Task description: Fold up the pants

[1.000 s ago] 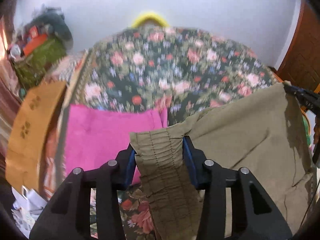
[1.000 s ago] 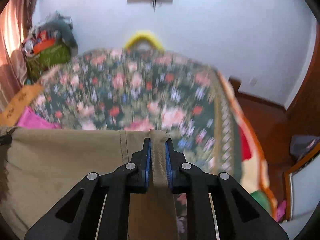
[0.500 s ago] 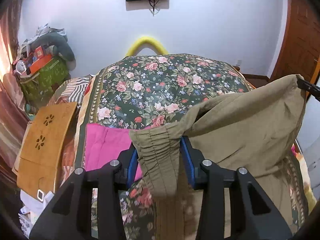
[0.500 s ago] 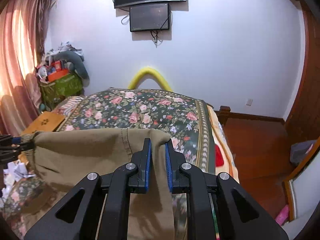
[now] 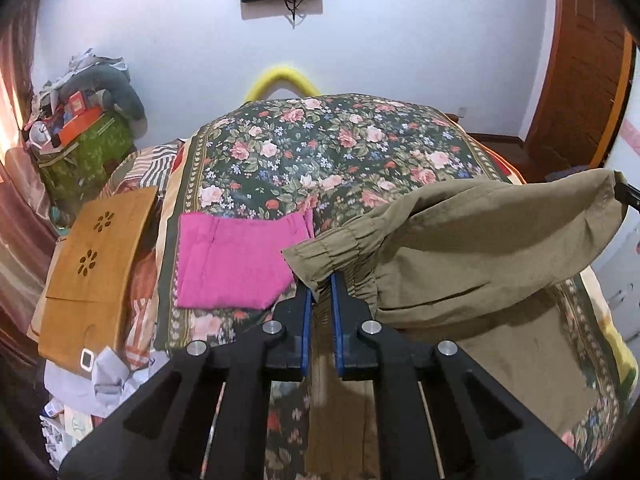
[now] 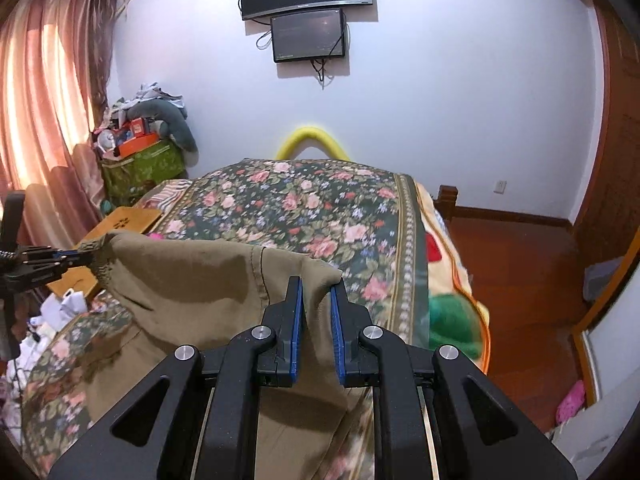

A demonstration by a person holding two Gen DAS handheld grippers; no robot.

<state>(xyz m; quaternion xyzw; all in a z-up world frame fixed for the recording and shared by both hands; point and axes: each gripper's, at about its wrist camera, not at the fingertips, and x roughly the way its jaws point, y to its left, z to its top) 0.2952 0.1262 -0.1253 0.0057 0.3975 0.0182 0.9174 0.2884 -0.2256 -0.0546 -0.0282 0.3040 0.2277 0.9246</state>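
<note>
Olive-green pants (image 5: 480, 240) hang stretched between my two grippers above the floral bedspread (image 5: 320, 148), the lower cloth draping onto the bed. My left gripper (image 5: 320, 280) has its jaws closing on the gathered elastic waistband (image 5: 320, 252), which sits pinched between the blue pads. In the right wrist view my right gripper (image 6: 316, 284) is shut on the other top corner of the pants (image 6: 192, 280). The left gripper (image 6: 60, 258) shows at that view's left edge, holding the waistband. The right gripper's tip (image 5: 628, 194) peeks in at the far right of the left wrist view.
A folded pink garment (image 5: 236, 260) lies on the bed's left side. A wooden lap tray (image 5: 96, 256) and crumpled paper (image 5: 104, 376) sit off the left edge. A green bag piled with clutter (image 5: 80, 148) stands in the corner. Wooden floor (image 6: 512, 264) lies right of the bed.
Both grippers rose and drew back, lifting the pants higher off the bed. The left jaws narrowed from a wide hold around the bunched waistband to a tight pinch.
</note>
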